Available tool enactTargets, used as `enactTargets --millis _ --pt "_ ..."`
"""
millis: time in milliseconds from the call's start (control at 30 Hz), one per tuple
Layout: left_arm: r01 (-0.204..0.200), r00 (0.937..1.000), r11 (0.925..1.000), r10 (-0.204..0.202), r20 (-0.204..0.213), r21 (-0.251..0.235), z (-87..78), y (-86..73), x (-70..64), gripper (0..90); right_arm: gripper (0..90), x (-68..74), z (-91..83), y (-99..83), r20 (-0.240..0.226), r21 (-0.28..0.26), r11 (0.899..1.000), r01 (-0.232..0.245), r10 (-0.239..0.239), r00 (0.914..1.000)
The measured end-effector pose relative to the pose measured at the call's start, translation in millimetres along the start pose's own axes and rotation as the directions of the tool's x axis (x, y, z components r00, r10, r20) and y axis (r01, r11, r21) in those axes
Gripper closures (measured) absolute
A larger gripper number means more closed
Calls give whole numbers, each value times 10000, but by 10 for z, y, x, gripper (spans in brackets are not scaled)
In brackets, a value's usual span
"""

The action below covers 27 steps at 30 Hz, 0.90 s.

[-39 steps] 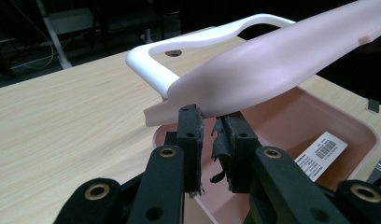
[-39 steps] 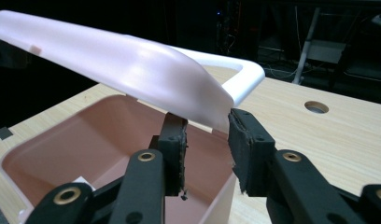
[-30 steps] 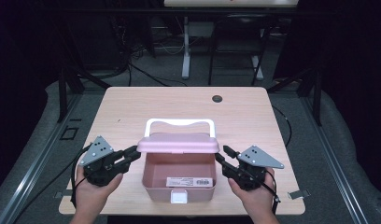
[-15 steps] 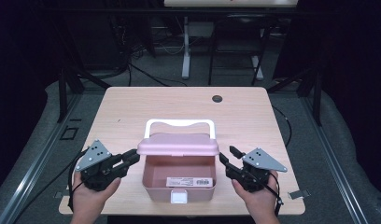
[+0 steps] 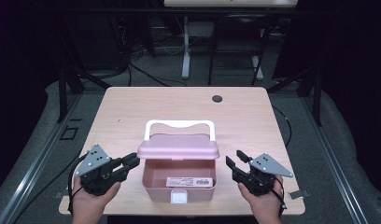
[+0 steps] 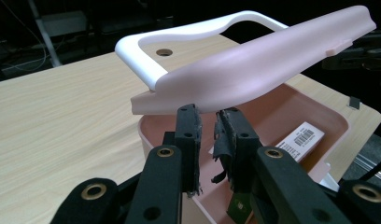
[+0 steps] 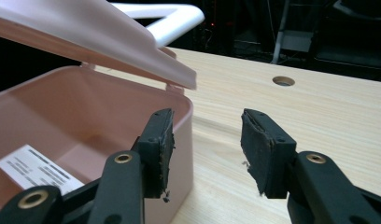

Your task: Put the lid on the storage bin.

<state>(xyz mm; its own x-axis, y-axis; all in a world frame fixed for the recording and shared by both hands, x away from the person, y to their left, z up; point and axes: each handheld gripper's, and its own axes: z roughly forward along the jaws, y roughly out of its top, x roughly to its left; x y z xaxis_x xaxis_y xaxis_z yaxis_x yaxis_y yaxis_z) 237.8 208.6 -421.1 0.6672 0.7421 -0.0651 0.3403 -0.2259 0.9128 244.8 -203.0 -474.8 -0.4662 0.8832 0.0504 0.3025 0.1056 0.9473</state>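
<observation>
A pink plastic box point(image 5: 153, 184) stands near the table's front edge. Its lid point(image 5: 178, 148) is raised and the white handle point(image 5: 179, 124) lies behind it. A barcode label point(image 5: 190, 181) lies on the box floor. My left gripper point(image 5: 131, 161) sits just left of the box, its jaws almost together with nothing between them; in the left gripper view it point(image 6: 208, 116) points at the lid's corner point(image 6: 151, 100). My right gripper point(image 5: 234, 159) is open to the right of the box. In the right gripper view it point(image 7: 206, 122) is beside the box wall point(image 7: 181, 140) and holds nothing.
The wooden table point(image 5: 132, 107) has a round cable hole point(image 5: 217, 99) at the back right. Bare tabletop lies behind and on both sides of the box. Beyond the table are a dark floor, cables and a white desk leg point(image 5: 185, 51).
Both grippers have drawn back a little from the box sides toward the front edge. The box and its raised lid have stayed put.
</observation>
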Motion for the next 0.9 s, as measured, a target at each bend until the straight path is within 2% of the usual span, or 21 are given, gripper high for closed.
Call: enactTargets --millis 433,800,900 --pt "-10 9999 10000 9 164 28 -18 -107 -17 778 520 -107 65 -183 160 76 9999 -109 108 9998" --pt "24 9998 10000 -25 221 37 4 -188 -24 762 443 -194 177 -317 236 301 9989 -362 355 9991" --pt "19 9998 10000 -19 214 20 5 -195 -29 757 395 -214 216 -351 461 391 9991 -137 119 9989"
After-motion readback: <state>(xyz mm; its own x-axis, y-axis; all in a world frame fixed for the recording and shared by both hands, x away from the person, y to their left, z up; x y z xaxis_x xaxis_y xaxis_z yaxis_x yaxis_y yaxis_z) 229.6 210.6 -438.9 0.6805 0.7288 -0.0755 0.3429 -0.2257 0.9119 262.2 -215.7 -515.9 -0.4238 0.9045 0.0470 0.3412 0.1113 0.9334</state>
